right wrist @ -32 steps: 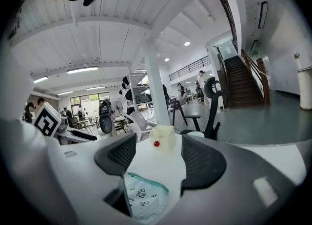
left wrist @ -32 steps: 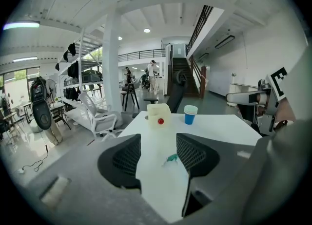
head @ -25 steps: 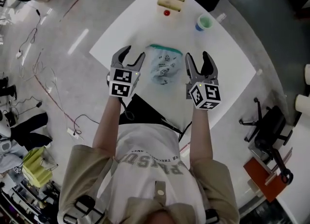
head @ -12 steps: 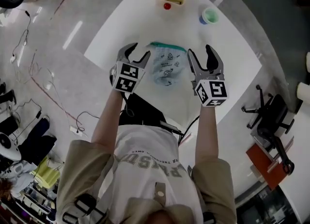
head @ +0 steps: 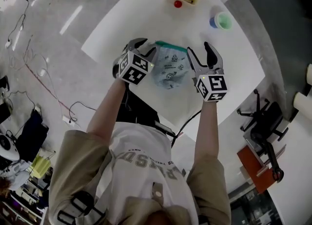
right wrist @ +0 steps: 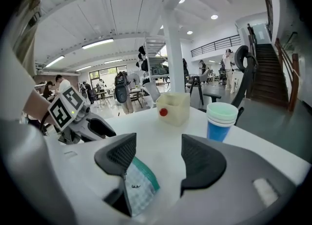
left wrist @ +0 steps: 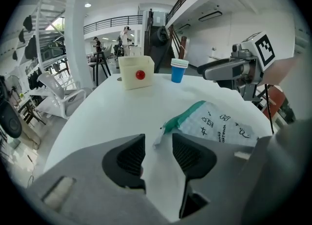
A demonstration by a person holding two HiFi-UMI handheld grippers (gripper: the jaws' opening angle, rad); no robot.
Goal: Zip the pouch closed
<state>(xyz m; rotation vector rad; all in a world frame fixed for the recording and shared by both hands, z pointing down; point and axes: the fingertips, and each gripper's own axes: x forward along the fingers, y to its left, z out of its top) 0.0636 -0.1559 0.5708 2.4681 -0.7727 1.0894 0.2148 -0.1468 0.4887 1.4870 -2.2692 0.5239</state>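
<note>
Pouch [head: 170,70] lies flat on the white bench [head: 146,14], its teal zip edge away from the person. Since a second ago the left hand-held gripper [left wrist: 158,141] and the right hand-held gripper [right wrist: 158,146] have come down to that edge's two ends. Left: jaws have just been closing, not yet clenched, with the pouch's corner between them. Right: jaws wide and released, with the pouch's other corner beside one jaw.

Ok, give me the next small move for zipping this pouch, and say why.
Probably finish closing the left gripper on the white tab at the pouch end of the teal strip: its jaws have just been closing, the tab lies between them unpinched, and the right gripper stands open.
</note>
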